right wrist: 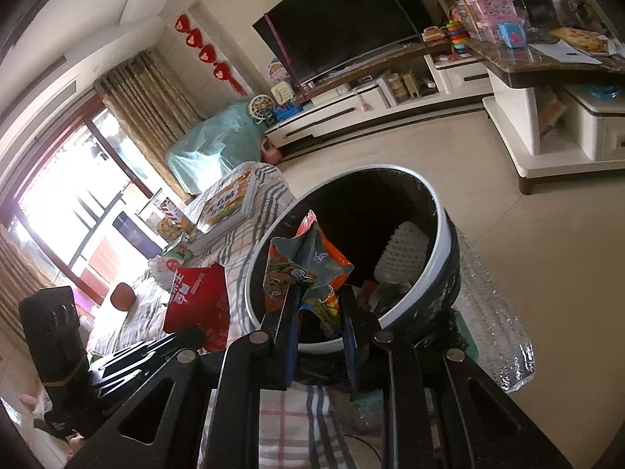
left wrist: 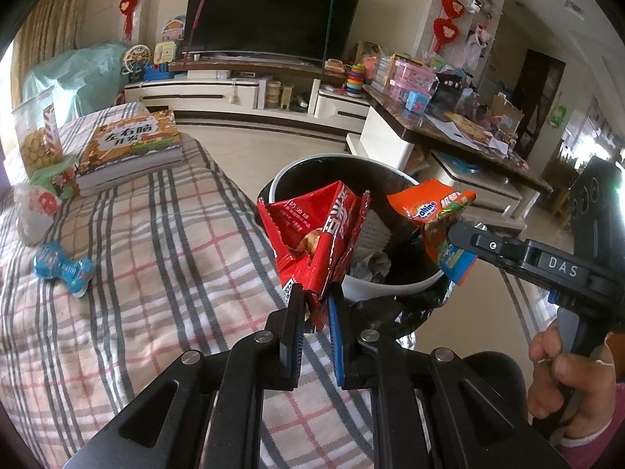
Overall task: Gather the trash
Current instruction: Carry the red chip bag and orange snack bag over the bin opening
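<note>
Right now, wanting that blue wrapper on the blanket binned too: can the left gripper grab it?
Probably not yet: the left gripper is shut on the red wrapper; the blue wrapper lies unobstructed.

Both wrist views look steeply down, close over the shared bin point(left wrist: 414, 287) point(right wrist: 441, 211), facing the television point(left wrist: 269, 11) point(right wrist: 343, 19).

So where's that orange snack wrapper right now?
The orange snack wrapper is pinched in the right gripper, held over the near rim of the black-lined trash bin, just right of the red wrapper in the left gripper.
</note>
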Action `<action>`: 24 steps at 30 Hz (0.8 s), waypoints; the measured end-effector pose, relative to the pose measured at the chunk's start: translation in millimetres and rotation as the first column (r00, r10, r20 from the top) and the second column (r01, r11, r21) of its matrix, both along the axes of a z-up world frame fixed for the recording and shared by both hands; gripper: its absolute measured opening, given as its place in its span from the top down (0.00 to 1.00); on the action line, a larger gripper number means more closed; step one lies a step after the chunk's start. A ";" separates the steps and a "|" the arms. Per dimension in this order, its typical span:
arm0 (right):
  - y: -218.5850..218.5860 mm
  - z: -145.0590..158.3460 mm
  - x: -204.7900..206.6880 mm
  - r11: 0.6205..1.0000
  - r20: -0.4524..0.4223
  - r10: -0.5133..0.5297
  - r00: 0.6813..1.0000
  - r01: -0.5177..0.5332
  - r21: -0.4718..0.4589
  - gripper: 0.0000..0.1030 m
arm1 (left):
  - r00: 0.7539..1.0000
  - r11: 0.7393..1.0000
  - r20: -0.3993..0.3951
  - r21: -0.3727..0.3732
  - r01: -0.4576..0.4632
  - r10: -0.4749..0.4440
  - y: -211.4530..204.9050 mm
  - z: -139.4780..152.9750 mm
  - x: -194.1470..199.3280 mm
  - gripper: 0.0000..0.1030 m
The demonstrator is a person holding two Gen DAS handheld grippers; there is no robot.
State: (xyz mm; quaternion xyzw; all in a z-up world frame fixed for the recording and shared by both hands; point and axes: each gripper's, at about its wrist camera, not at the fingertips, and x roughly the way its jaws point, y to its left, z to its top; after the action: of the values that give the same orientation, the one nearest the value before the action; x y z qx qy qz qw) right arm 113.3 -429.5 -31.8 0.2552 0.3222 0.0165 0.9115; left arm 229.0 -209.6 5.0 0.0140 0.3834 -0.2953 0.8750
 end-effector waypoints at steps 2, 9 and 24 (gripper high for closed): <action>-2.3 0.3 0.1 1.000 0.000 -0.005 1.000 0.005 -0.001 0.81 | 1.000 1.000 -0.001 0.007 0.004 -0.004 -3.7 0.4 1.7 0.90; -5.5 0.7 3.4 1.000 0.000 -0.016 1.000 0.016 -0.014 0.81 | 1.000 0.999 0.003 0.033 0.023 -0.023 -20.6 4.4 4.9 0.90; -20.7 2.4 15.7 0.998 -0.010 -0.045 0.999 0.044 -0.036 0.81 | 0.999 0.997 0.011 0.064 0.045 -0.046 -52.3 8.7 27.7 0.90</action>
State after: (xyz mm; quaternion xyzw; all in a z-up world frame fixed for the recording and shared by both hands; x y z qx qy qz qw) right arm 129.1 -450.2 -29.4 0.2458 0.3214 -0.0110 0.9144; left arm 256.7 -261.9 13.8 0.0522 0.3869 -0.3026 0.8695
